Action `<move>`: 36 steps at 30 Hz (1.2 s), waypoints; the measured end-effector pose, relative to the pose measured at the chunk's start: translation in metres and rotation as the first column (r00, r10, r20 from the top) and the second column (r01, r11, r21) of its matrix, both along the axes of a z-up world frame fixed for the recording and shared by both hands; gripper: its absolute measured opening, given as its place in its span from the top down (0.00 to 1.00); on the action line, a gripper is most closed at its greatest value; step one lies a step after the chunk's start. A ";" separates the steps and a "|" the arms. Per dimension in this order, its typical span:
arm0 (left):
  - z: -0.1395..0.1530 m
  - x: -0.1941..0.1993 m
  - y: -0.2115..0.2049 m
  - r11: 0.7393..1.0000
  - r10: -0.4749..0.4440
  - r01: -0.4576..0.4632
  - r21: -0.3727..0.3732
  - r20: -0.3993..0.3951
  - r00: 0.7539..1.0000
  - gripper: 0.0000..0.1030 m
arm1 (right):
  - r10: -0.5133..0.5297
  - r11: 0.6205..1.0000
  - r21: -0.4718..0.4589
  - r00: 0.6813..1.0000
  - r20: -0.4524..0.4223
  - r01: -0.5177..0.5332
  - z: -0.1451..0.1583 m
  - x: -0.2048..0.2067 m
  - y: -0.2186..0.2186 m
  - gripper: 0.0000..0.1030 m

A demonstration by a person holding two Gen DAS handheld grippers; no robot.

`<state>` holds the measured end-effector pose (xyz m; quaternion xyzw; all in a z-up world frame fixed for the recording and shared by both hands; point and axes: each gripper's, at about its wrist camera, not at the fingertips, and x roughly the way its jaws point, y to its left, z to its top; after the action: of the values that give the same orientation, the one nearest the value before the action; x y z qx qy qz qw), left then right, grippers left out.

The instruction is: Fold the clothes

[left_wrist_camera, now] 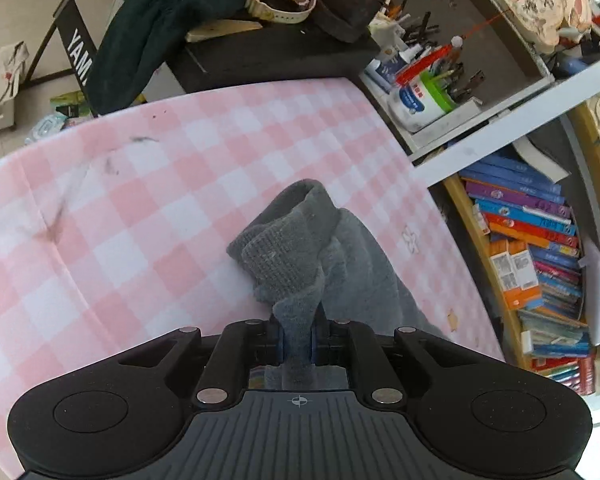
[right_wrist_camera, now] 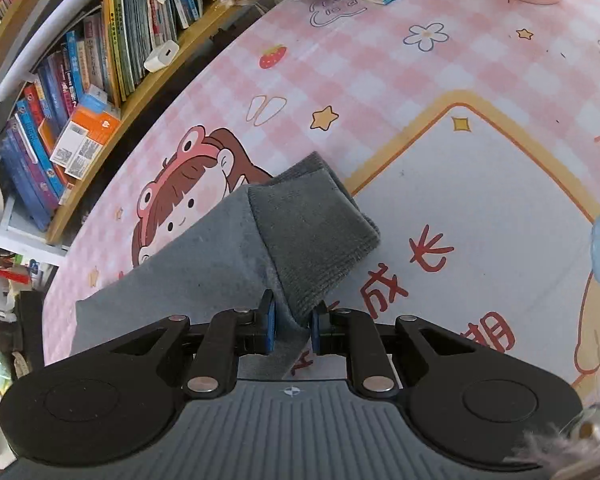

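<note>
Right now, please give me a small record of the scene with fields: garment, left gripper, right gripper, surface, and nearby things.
garment: grey knit garment with ribbed cuffs, partly lying on the mat
left gripper: left gripper shut on a bunched fold of the garment
right gripper: right gripper shut on the garment next to a ribbed cuff
surface: pink checked mat with cartoon prints
nearby things: books on a shelf beside the mat

right gripper [right_wrist_camera: 293, 326] pinching grey garment [right_wrist_camera: 236, 240] — pink mat [right_wrist_camera: 420, 92]
</note>
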<state>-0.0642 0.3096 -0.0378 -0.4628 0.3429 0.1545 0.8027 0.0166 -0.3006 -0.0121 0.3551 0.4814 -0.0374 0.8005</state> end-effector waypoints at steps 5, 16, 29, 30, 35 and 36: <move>-0.003 0.000 0.003 1.000 -0.011 0.011 0.015 -0.042 0.999 0.74 | -0.025 0.999 -0.045 1.000 -0.016 0.024 0.003 0.000 0.001 0.63; -0.004 0.003 -0.004 0.998 -0.036 0.039 0.052 -0.055 0.998 0.47 | 0.028 0.971 -0.239 0.999 0.040 -0.017 0.034 -0.009 0.024 0.36; -0.019 0.005 -0.006 0.999 -0.042 0.042 -0.017 0.007 0.999 0.47 | 0.581 0.718 -0.505 0.812 0.056 -0.479 0.060 0.020 0.142 0.28; -0.020 0.005 -0.005 0.999 -0.041 0.042 -0.020 0.016 0.999 0.47 | 0.610 0.694 -0.509 0.791 0.042 -0.509 0.058 0.021 0.151 0.28; -0.024 0.000 -0.002 0.998 -0.032 0.035 -0.049 0.049 0.998 0.47 | 0.743 0.561 -0.535 0.670 -0.013 -0.632 0.050 0.020 0.195 0.25; -0.025 -0.001 -0.001 0.998 -0.029 0.032 -0.058 0.057 0.998 0.47 | 0.760 0.539 -0.539 0.650 -0.019 -0.647 0.049 0.019 0.202 0.25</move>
<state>-0.0654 0.3088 -0.0624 -0.4850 0.3318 0.1191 0.8003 0.0359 -0.0987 0.0369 -0.0886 0.4652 0.2050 0.8566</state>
